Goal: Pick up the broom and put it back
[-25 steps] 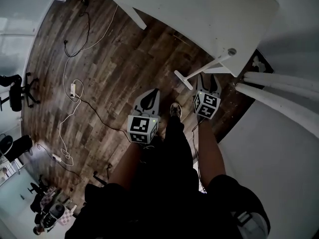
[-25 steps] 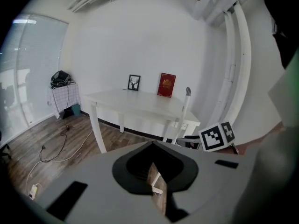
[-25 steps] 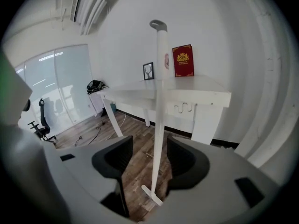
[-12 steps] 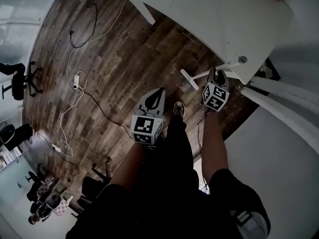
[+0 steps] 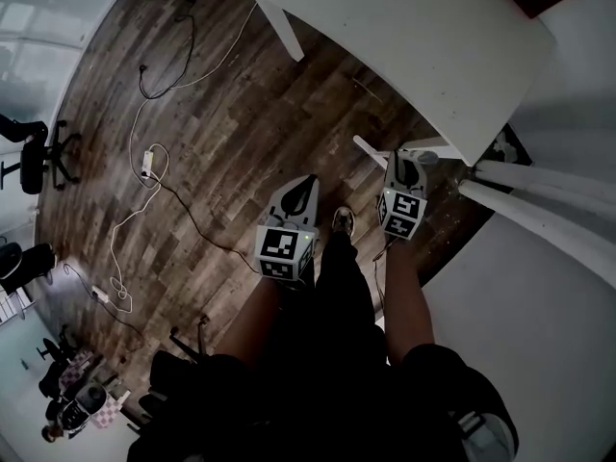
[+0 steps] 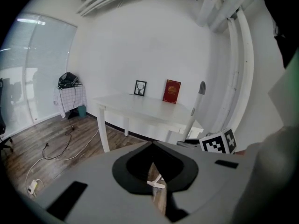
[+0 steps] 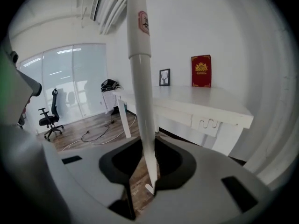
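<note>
Right gripper (image 7: 142, 188), jaws just closing, clamping broom handle (image 7: 140, 101) upright between them; left gripper (image 6: 153, 190) pinched together, empty. Likely lifting; next needing steady carry back.

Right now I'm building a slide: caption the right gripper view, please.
Right gripper, jaws just closed on the white broom handle, before a white table.

White surface (image 7: 210, 101) stands ahead of both jaws; red book (image 7: 201, 71) and framed picture (image 7: 164, 77) upright at its far edge, against the wall. Wood floor (image 5: 241, 133) below the jaws. Power strip (image 5: 146, 166) with cables lies left of them; office chair (image 7: 50, 117) far left.
</note>
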